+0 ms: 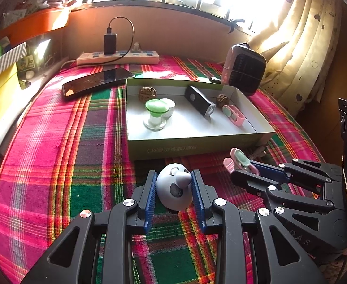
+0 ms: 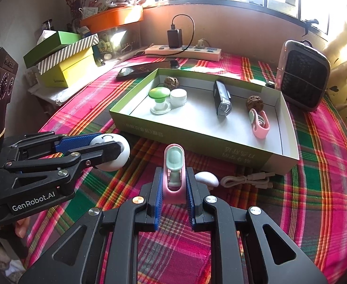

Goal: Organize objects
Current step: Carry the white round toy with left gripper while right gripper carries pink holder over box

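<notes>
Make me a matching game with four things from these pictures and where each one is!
Things:
1. white round toy
2. pink clip
3. black bike light
4. phone

Places:
A. inside the box
B. flat on the plaid cloth, behind the box
C. between the left gripper's fingers
D. between the right gripper's fingers

Pairs: 1-C, 2-D, 3-A, 4-B

plaid-covered table (image 2: 315, 189); lying directly on it: shallow green box (image 2: 197, 139), phone (image 2: 147, 68), power strip (image 2: 185, 50), small heater (image 2: 303, 73), coiled white cable (image 2: 246, 181).
</notes>
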Motion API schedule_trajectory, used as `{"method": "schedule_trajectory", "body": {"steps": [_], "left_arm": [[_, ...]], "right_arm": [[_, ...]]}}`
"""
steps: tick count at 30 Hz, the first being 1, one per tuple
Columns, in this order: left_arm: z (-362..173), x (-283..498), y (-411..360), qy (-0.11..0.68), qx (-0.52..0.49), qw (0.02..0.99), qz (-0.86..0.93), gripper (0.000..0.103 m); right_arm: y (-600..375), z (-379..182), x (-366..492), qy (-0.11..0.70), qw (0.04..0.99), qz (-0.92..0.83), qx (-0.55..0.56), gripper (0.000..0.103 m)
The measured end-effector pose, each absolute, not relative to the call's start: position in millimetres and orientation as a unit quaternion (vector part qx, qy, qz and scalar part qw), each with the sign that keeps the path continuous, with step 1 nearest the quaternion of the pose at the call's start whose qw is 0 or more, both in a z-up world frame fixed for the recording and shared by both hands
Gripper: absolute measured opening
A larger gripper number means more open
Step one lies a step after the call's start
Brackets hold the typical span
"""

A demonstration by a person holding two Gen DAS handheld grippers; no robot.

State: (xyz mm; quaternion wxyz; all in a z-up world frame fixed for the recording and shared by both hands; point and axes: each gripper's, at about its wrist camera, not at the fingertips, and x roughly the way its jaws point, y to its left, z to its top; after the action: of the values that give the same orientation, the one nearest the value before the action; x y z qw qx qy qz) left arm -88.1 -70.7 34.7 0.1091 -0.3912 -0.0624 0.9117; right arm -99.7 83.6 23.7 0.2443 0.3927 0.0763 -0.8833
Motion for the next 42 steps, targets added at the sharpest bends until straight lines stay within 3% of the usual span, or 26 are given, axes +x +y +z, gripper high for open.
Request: {"method": "schedule_trajectory", "body": {"steps": [23, 42], "left_arm": [[63, -118, -62, -0.057, -0.371, 0.118, 0.920, 0.027], [56, -169, -45, -0.048, -0.389, 0.130, 0.911, 0.027]], "right_arm": [[121, 52, -132, 0.047, 0.205, -0.901, 0.379, 0.018], [144, 38, -196, 0.037, 0.216, -0.875, 0.431, 0.018]]}}
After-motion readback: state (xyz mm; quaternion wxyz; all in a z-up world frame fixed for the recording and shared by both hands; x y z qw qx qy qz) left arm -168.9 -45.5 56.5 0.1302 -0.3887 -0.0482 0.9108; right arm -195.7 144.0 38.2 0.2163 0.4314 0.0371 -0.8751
